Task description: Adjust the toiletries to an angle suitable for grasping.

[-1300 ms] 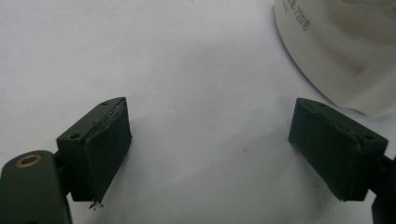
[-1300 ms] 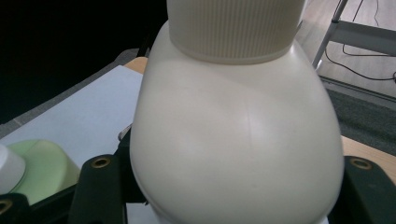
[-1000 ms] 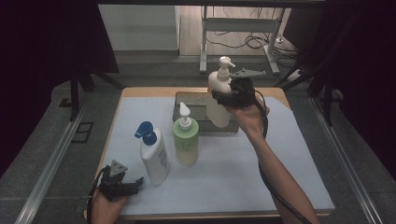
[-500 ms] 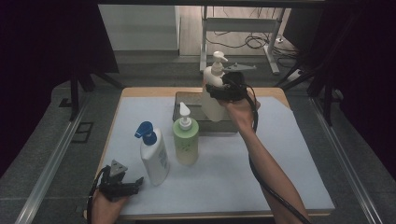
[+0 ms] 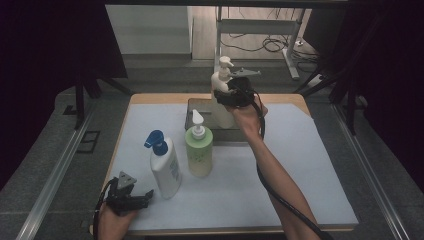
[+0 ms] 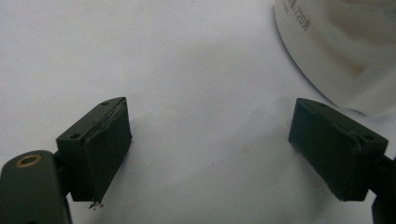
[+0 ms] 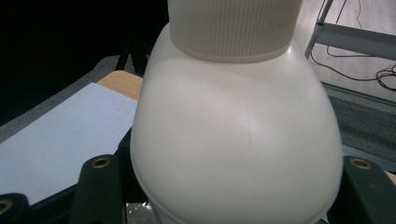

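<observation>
Cream pump bottle point(image 5: 223, 95), clamped at its shoulder by right gripper point(image 5: 235, 93), has moved left over the last second and now hangs upright above dark tray point(image 5: 196, 107), probably for set-down; left gripper point(image 5: 131, 196) rests wide open near table edge.
</observation>
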`<state>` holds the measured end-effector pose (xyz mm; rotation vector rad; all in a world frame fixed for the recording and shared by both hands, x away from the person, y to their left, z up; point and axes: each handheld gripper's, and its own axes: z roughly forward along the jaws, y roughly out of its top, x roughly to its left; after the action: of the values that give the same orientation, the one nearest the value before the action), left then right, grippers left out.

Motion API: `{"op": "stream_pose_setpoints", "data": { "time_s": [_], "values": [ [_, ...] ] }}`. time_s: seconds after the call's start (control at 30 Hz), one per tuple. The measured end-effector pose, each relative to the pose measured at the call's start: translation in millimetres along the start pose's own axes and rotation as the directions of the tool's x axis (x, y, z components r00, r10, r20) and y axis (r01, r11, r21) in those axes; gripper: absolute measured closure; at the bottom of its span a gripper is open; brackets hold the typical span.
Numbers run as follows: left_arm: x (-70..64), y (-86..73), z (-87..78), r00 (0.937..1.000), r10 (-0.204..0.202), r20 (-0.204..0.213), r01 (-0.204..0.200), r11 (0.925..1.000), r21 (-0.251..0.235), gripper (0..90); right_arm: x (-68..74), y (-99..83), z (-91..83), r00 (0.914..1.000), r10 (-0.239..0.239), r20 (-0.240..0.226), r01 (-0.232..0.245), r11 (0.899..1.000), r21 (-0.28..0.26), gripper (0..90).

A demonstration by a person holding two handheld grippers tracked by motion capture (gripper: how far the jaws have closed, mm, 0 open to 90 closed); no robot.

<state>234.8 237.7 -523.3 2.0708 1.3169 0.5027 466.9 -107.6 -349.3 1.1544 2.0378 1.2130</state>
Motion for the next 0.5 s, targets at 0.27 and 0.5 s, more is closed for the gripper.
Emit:
{"op": "stream_pose_setpoints", "data": {
  "time_s": [0.27, 0.5],
  "values": [
    [0.0, 0.0, 0.0, 1.0000, 0.000, 0.000, 0.000, 1.0000, 0.000, 12.9, -3.0, -13.1, 13.8, 0.9998, -0.001, 0.018, 0.000, 1.000, 0.019, 37.2],
    [0.0, 0.0, 0.0, 1.0000, 0.000, 0.000, 0.000, 1.0000, 0.000, 12.9, -3.2, -23.1, 22.0, 0.9999, 0.010, 0.014, -0.010, 0.999, 0.036, 37.2]
  ]
}}
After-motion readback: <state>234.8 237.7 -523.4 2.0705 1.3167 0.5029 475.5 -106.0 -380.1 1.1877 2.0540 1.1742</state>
